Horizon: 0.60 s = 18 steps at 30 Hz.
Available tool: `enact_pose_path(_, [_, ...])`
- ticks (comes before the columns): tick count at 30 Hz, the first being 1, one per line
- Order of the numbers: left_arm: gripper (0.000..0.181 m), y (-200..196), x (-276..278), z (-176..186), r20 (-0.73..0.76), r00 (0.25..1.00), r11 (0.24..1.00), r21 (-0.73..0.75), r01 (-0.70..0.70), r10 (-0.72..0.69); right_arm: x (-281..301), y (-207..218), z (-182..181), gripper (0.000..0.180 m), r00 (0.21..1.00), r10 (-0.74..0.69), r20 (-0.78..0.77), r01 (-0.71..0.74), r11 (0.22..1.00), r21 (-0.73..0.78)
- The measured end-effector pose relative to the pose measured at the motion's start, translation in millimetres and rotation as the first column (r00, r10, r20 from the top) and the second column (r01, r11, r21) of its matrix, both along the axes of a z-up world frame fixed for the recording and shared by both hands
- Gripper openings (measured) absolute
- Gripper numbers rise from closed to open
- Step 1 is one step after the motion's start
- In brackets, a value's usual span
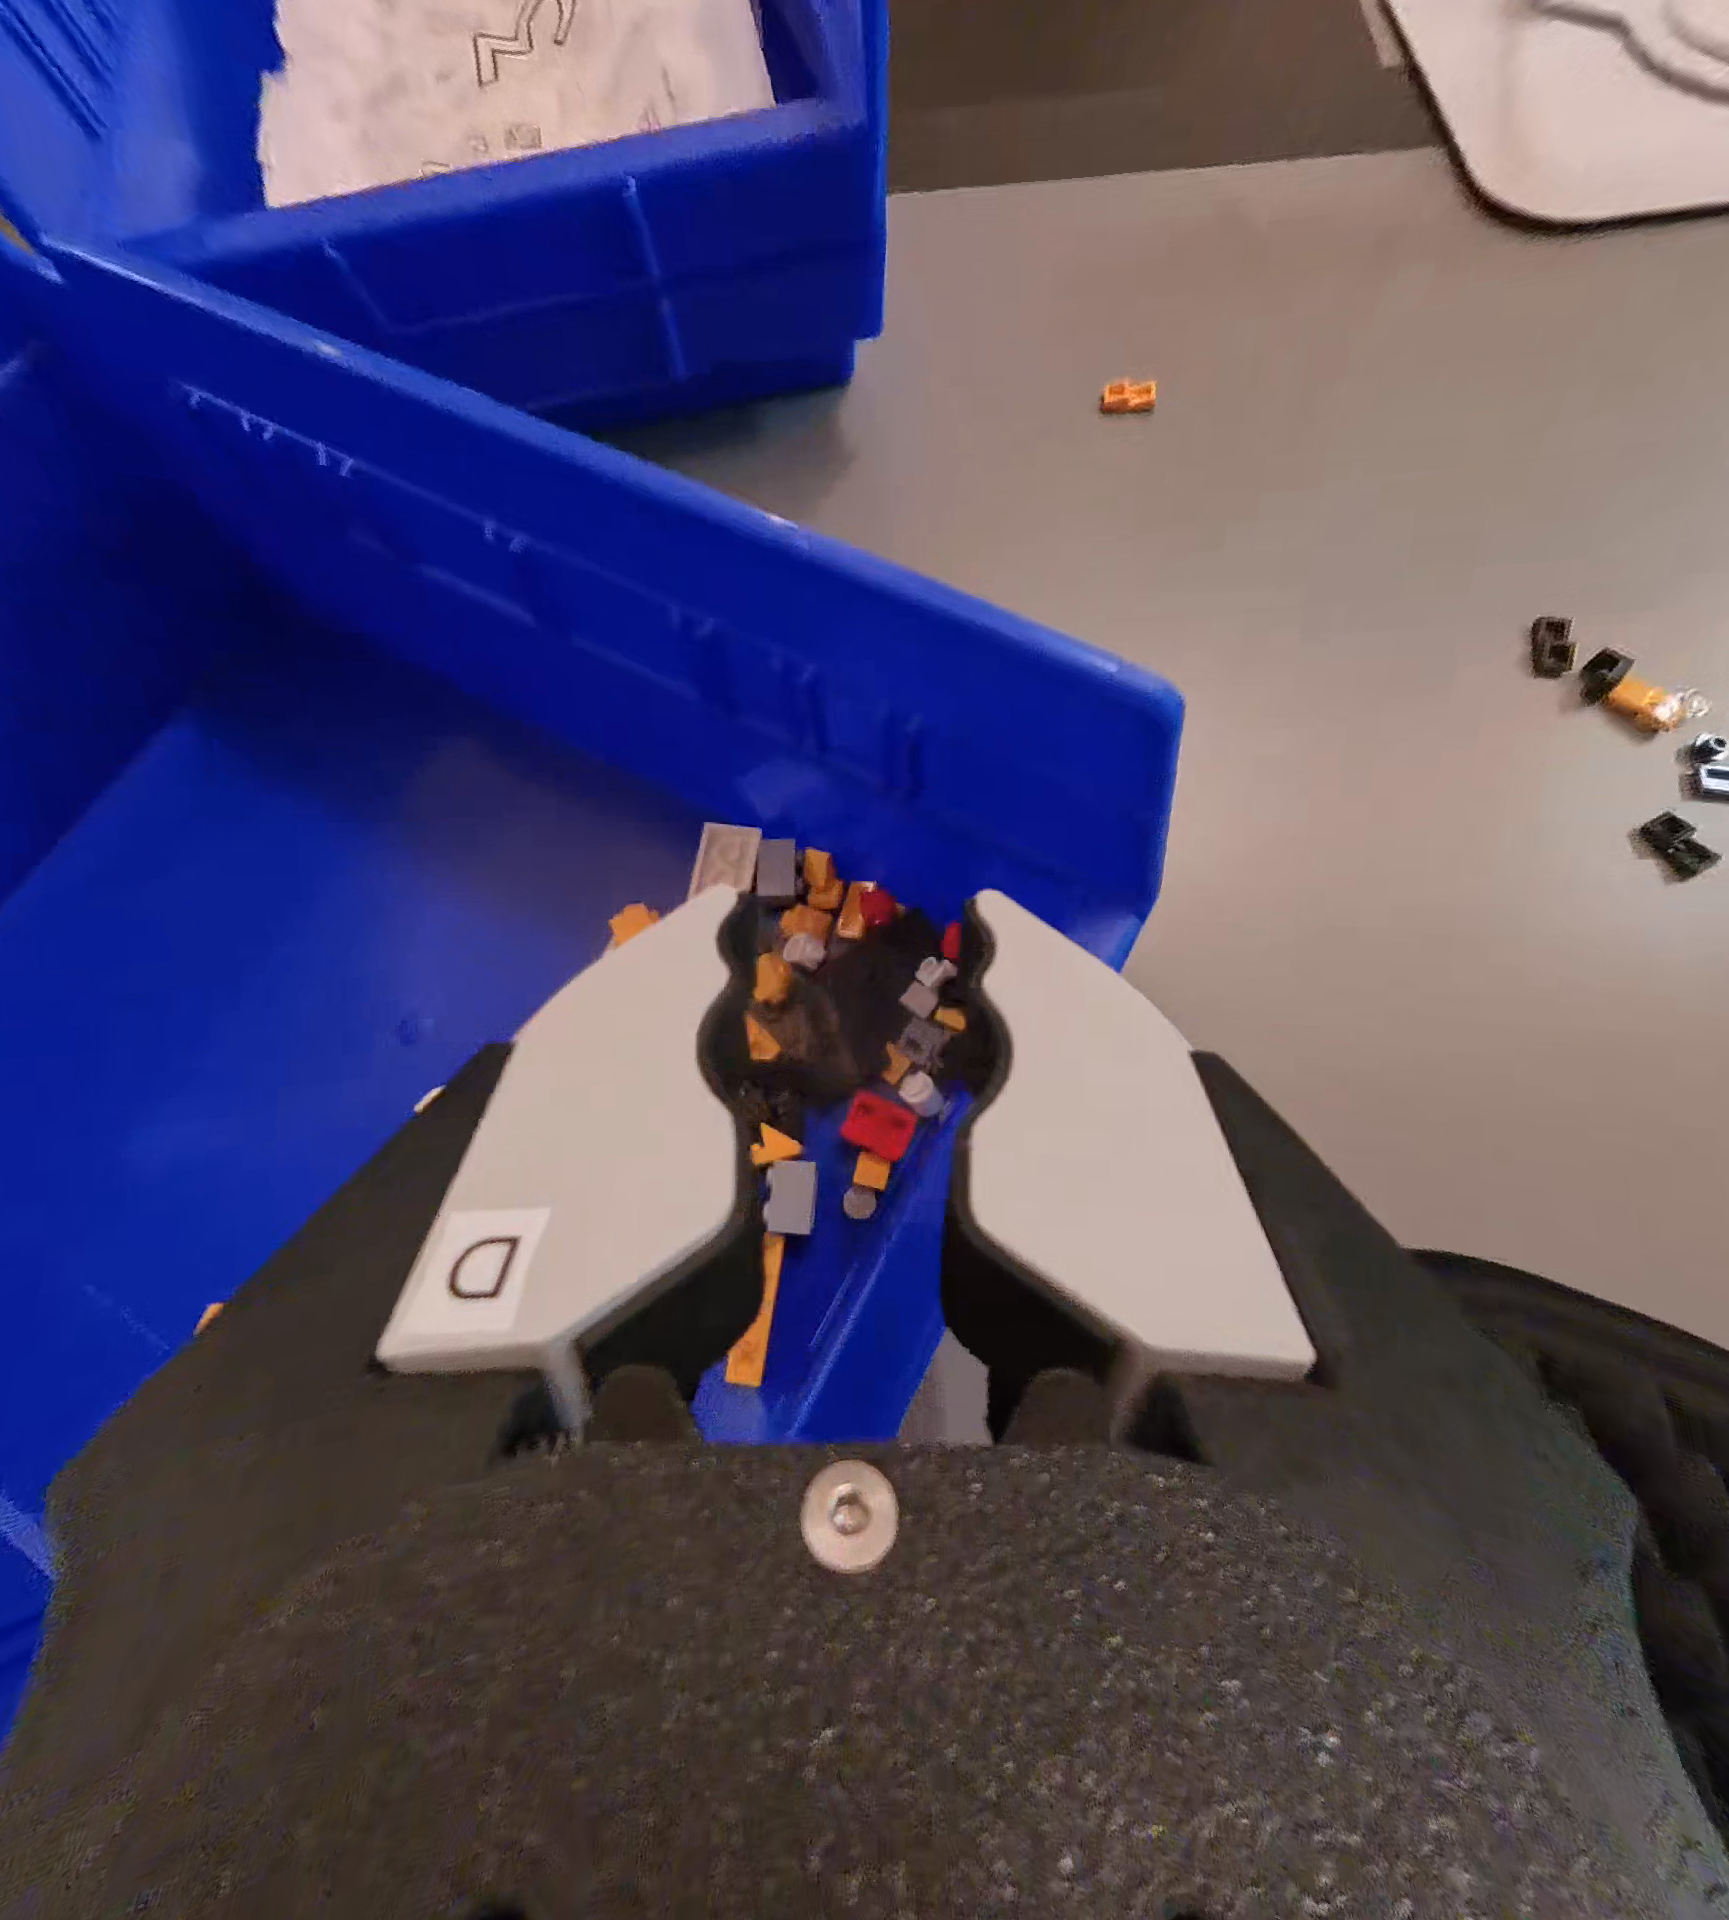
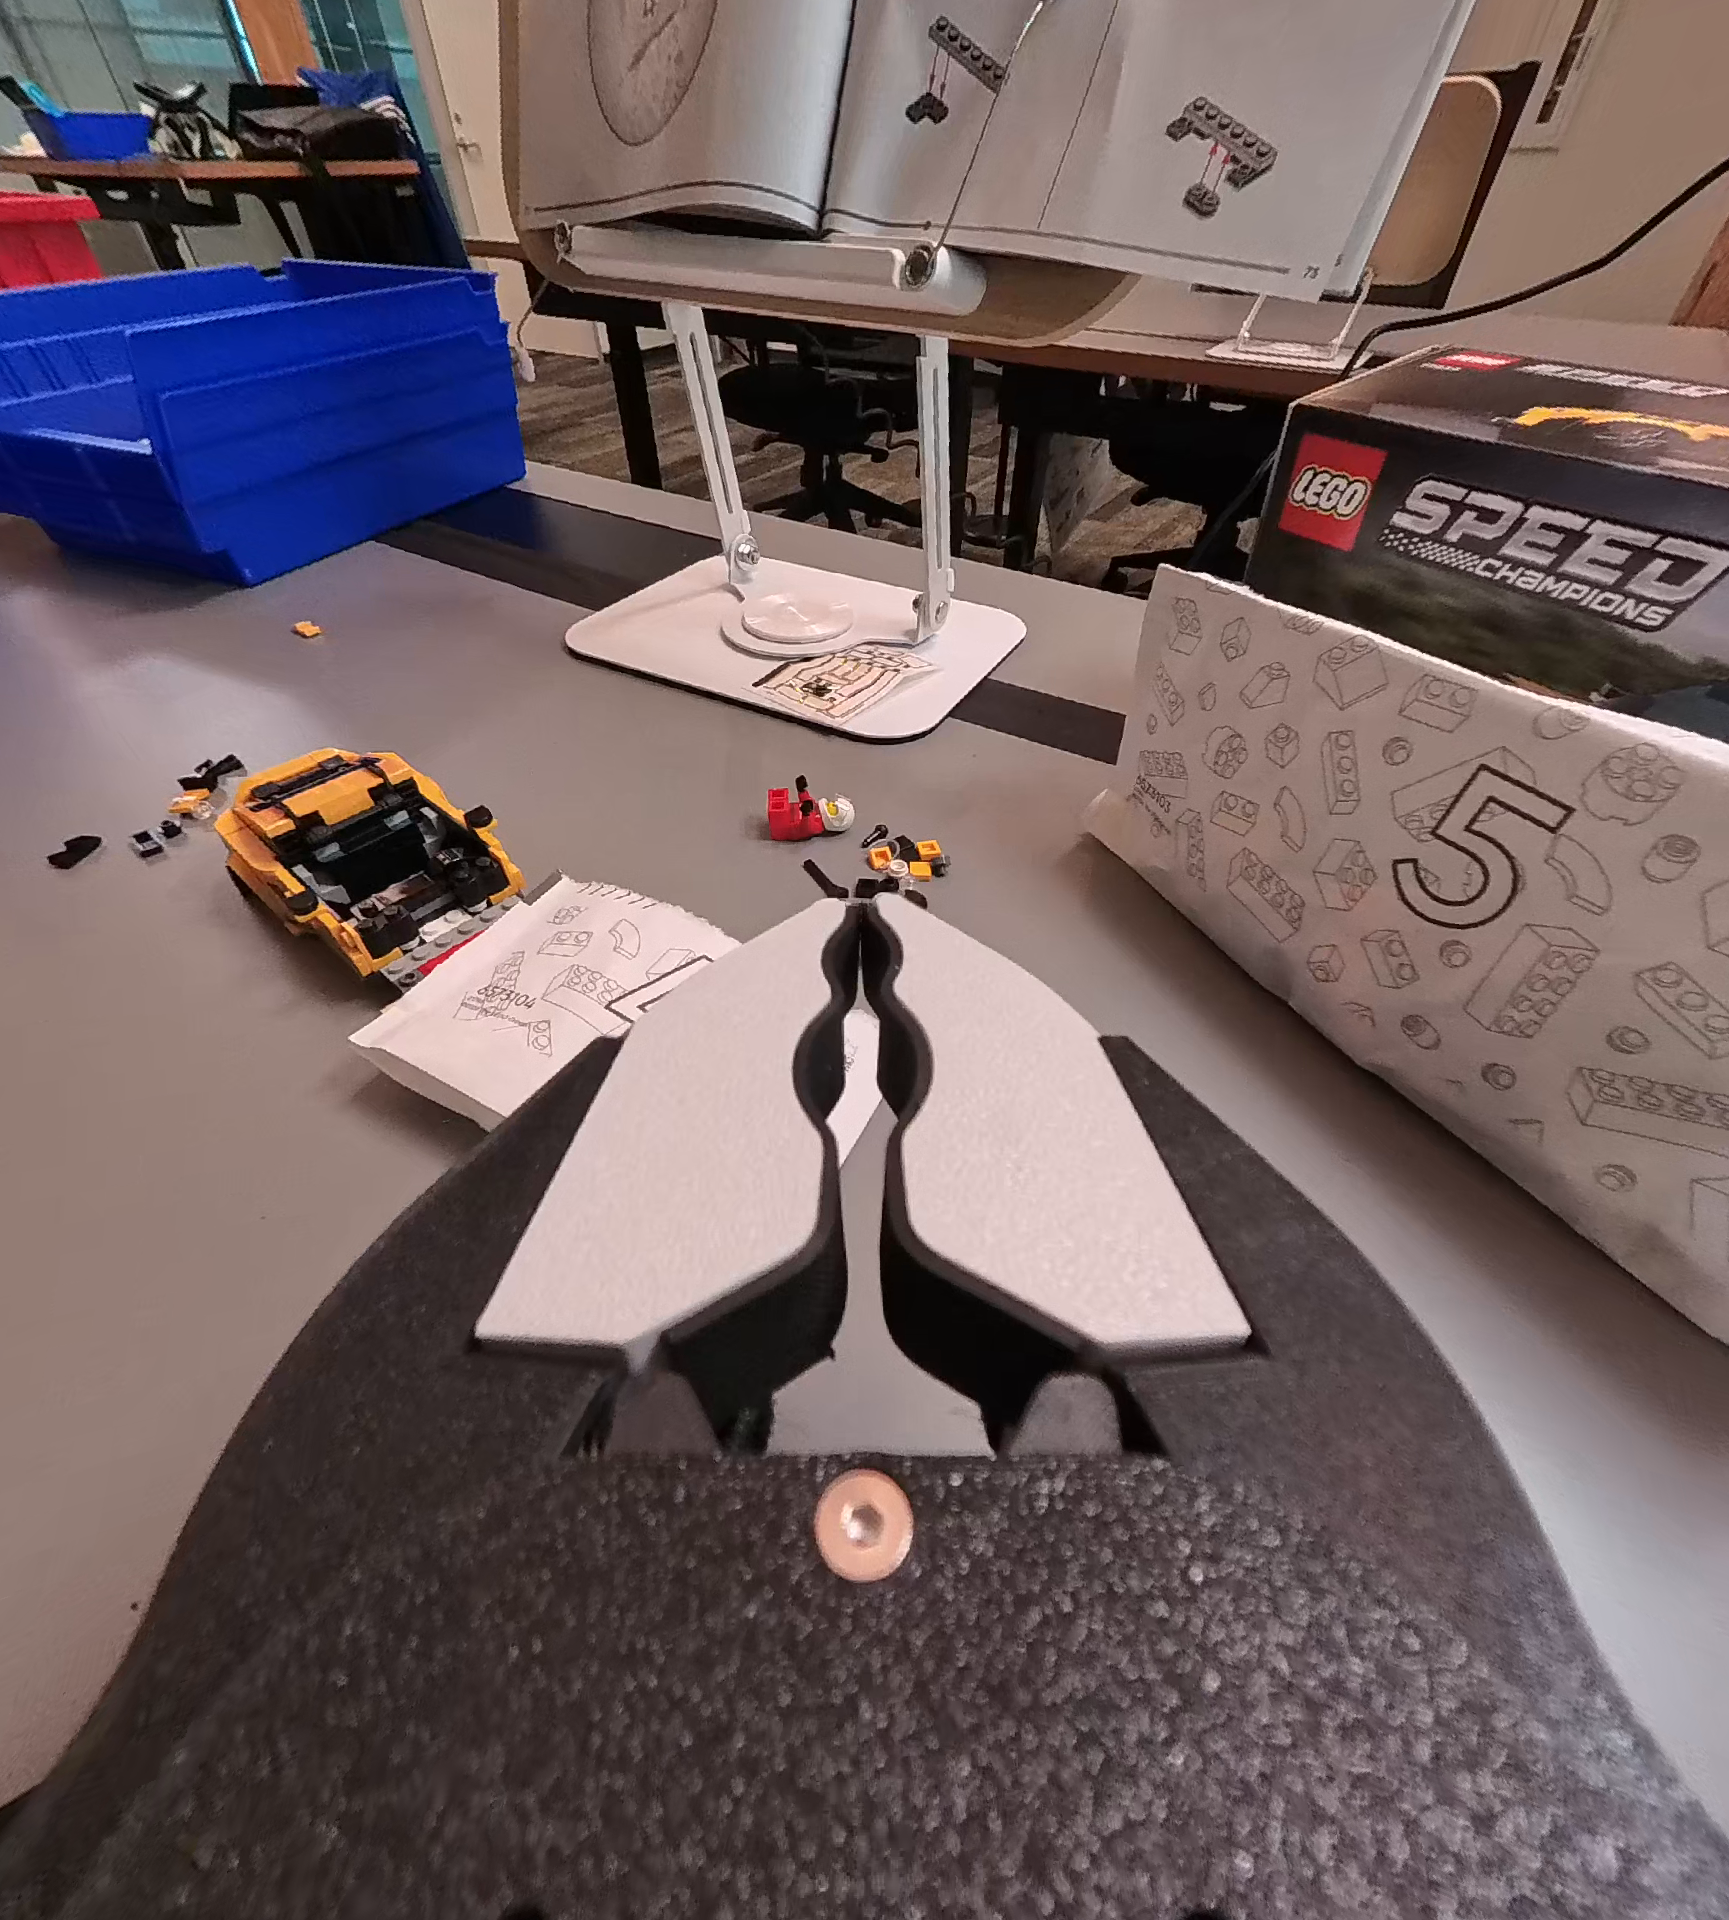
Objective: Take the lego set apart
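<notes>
A grey table [image 2: 216, 1091] carries a partly dismantled yellow lego car [image 2: 366, 857] beside scattered small bricks [image 2: 901, 862], a flat white paper bag [image 2: 548, 997], a larger printed paper bag [image 2: 1483, 935], blue bins [image 2: 216, 416], a white book stand [image 2: 798, 644] and a dark set box [image 2: 1566, 520].

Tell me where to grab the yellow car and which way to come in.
Grip the yellow car across its two long sides at mid-body, coming down from above. It sits flat on the table with its roof already off, so the side walls are probably the firmest parallel faces; loose small black pieces crowd its left end.
</notes>
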<state>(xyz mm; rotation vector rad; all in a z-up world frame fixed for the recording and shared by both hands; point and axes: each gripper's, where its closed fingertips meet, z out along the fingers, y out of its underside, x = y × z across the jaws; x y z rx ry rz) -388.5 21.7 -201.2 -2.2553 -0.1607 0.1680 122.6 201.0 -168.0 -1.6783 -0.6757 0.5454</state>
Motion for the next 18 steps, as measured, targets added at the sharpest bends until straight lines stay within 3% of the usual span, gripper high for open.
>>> enact_pose_path(4, [0.032, 11.1, 20.5, 28.0, -0.083, 0.996, 0.991, 0.123, 0.046, -0.036, 0.1, 0.2, -0.3, 0.000, 1.000, 0.000, 0.000, 0.000, 1.000, -0.001])
enact_pose_path(8, [0.008, 34.2, 101.0, 52.5, -0.152, 0.932, 0.911, 0.212, 0.355, -0.328, -0.8, 0.0, -1.3, 0.000, 1.000, 0.004, 0.002, -0.004, 1.000, -0.004])
enact_pose_path(13, [0.020, 63.0, 173.5, -8.8, 0.007, 0.822, 0.822, 0.004, 0.570, -0.570, -0.8, -1.9, 3.3, 0.000, 1.000, 0.006, -0.002, -0.006, 1.000, 0.010])
enact_pose_path(18, [0.023, 75.9, 192.3, -50.9, -0.012, 0.776, 0.762, -0.205, 0.615, -0.630, 1.5, -1.3, 6.8, 0.000, 1.000, -0.002, -0.013, 0.002, 1.000, 0.019])
